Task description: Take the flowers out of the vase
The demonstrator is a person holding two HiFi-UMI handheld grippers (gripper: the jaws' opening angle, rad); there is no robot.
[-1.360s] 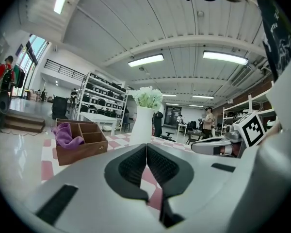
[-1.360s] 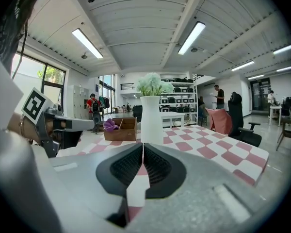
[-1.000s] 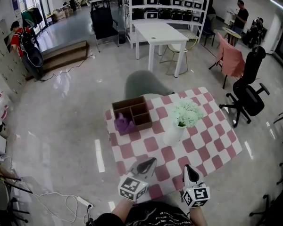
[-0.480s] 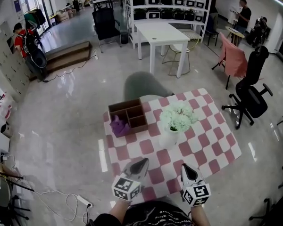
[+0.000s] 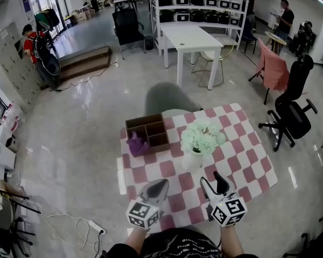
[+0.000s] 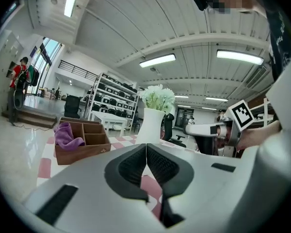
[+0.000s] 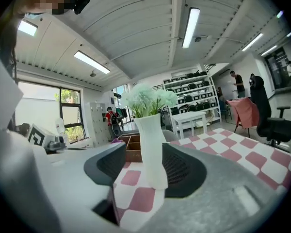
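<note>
Tipping hazard: the white vase [image 5: 194, 160] stands free on the checked table [image 5: 247, 155] at the centre of the head view. Pulling the stems while nothing steadies it could drag it over.
Flowers: the pale green-white bunch [image 5: 202, 137] sits upright in the vase, untouched. Pinching the blooms instead of the stems would likely crush or tear them.
Right gripper: [image 5: 212, 180] is low and right of centre. Its jaws have just been opening and now stand apart with nothing between the pads. The vase lines up in the gap but lies further ahead.
Left gripper: [image 5: 160, 186] is low and left of centre, its jaws pressed together on nothing.
Wooden box: [image 5: 148, 130] sits on the table's upper left, apart from the vase.
Writing: only black-and-white square markers on the grippers' cubes; no readable brand or words.
</note>
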